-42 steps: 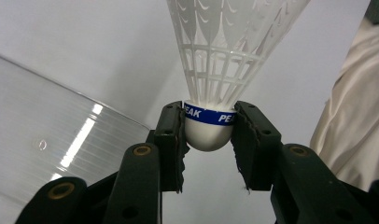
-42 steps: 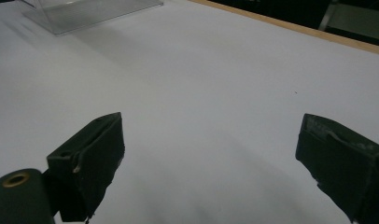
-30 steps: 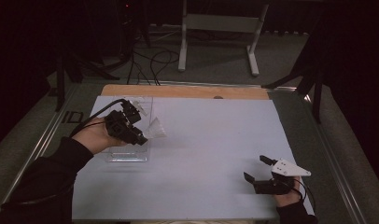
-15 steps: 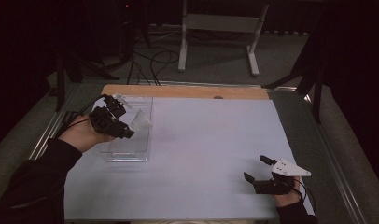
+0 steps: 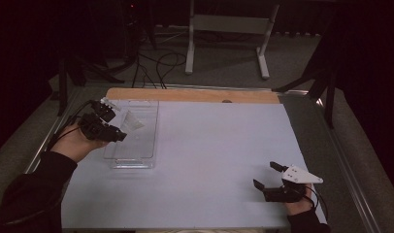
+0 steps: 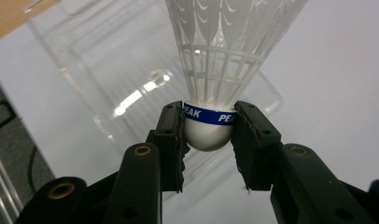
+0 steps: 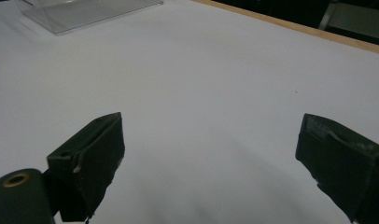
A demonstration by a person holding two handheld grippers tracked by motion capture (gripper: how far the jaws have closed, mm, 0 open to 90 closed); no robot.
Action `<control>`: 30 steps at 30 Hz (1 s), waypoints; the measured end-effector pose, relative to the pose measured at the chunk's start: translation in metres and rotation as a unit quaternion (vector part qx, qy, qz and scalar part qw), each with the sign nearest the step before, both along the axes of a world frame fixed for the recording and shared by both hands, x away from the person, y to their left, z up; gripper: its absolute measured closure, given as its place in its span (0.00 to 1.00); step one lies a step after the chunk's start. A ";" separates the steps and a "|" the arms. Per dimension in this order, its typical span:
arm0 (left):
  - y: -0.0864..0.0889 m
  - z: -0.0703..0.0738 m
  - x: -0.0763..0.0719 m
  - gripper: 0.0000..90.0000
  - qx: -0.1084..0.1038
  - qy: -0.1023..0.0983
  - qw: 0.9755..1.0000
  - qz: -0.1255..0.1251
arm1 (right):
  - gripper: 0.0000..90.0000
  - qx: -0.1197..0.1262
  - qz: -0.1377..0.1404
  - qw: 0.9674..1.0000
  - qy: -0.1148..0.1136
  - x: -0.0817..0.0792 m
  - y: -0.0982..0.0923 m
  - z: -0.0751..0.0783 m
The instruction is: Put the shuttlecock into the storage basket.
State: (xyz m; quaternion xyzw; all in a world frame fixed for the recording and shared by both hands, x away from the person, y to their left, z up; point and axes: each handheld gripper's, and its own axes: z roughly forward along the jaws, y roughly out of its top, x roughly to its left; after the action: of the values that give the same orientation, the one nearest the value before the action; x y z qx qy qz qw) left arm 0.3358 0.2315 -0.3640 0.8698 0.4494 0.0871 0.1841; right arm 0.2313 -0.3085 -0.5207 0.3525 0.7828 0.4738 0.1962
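The left gripper is clamped on the rounded white base of a shuttlecock, and it is held above the clear plastic tray at the left of the frame in the high view. I judge that the step in hand is to put the shuttlecock into this tray. To do it well, the hand should come down slowly until the shuttlecock is close to the tray floor, keep the skirt away from the thin walls, and let go only then, because such a light thing can roll or tip over if it drops.

The shuttlecock has a white plastic skirt made like a net with ribs, which widens toward the top of the left gripper view. Around its base goes a blue band with white letters, partly hidden by the jaws.

The right gripper rests at the lower right of the table, its jaws wide apart with nothing between them.
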 end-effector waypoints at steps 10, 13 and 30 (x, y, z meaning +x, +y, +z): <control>0.011 -0.009 -0.003 0.73 -0.013 -0.030 0.998 0.053 | 0.09 -0.001 0.000 1.000 0.002 0.000 0.000 0.000; 0.016 -0.013 -0.004 0.73 -0.022 -0.034 0.997 0.067 | 0.09 -0.001 0.001 1.000 0.003 0.000 0.001 -0.001; 0.031 -0.051 -0.008 0.73 -0.047 0.004 0.995 0.085 | 0.09 -0.003 0.003 1.000 0.004 0.000 0.001 -0.001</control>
State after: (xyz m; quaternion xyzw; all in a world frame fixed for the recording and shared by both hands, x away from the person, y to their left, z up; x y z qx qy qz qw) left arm 0.3273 0.2624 -0.4152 0.8190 0.5262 0.0776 0.2152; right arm 0.2314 -0.3074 -0.5218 0.3511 0.7863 0.4706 0.1925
